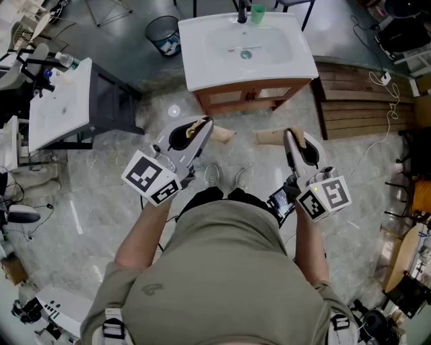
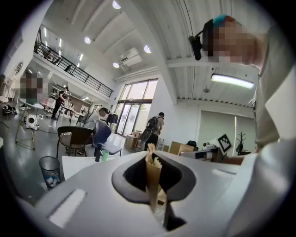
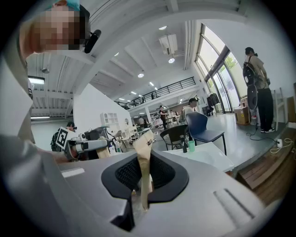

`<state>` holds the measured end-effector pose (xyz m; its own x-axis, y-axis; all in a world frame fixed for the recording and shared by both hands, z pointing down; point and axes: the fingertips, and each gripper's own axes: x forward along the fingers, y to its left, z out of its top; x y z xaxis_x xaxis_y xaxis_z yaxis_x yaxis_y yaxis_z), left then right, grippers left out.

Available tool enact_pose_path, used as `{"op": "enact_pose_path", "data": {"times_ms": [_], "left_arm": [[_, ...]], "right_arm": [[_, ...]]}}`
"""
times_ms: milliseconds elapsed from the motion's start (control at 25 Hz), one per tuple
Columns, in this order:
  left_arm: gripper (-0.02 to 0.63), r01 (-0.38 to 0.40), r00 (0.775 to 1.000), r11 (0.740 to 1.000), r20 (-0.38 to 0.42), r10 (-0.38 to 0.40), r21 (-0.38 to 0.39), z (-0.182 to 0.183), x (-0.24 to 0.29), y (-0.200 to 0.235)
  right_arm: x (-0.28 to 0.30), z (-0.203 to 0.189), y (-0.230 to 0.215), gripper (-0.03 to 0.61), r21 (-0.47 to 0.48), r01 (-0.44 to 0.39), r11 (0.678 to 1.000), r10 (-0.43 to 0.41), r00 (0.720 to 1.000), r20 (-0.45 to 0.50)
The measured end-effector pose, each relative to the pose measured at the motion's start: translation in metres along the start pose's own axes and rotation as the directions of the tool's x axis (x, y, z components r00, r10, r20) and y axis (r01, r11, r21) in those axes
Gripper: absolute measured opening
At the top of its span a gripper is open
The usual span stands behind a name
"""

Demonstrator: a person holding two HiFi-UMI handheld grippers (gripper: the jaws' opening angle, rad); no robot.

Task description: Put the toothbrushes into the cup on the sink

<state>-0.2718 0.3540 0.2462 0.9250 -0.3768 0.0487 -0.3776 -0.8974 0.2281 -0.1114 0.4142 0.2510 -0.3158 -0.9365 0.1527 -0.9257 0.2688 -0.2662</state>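
Clamping light, seemingly crushable tan-wrapped toothbrushes [image 1: 221, 133] endwise in left gripper [image 1: 205, 127] and right gripper [image 1: 289, 136], facing cup [image 1: 258, 13] at twelve o'clock.

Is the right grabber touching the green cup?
Apart. The head view shows the right gripper over the floor, well short of the white sink where the green plastic cup stands.

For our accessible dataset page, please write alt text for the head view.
Seen from above, a person holds a left gripper and a right gripper, fingers shut, aimed at a white sink with a green cup by its tap.
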Motion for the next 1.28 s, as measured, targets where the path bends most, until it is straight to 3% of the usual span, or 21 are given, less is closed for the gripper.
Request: {"op": "enact_pose_path", "data": {"times_ms": [600, 1280], "left_arm": [[0.008, -0.022, 1.000, 1.000, -0.020, 0.022, -0.014, -0.014, 0.018, -0.009], [0.008, -0.083, 0.996, 0.996, -0.016, 0.083, 0.026, -0.018, 0.052, -0.046]], "right_arm": [[-0.010, -0.001, -0.025, 0.028, 0.014, -0.006, 1.000, 0.005, 1.000, 0.009], [-0.041, -0.001, -0.072, 0.028, 0.022, -0.071, 0.997, 0.070, 0.997, 0.013]]}}
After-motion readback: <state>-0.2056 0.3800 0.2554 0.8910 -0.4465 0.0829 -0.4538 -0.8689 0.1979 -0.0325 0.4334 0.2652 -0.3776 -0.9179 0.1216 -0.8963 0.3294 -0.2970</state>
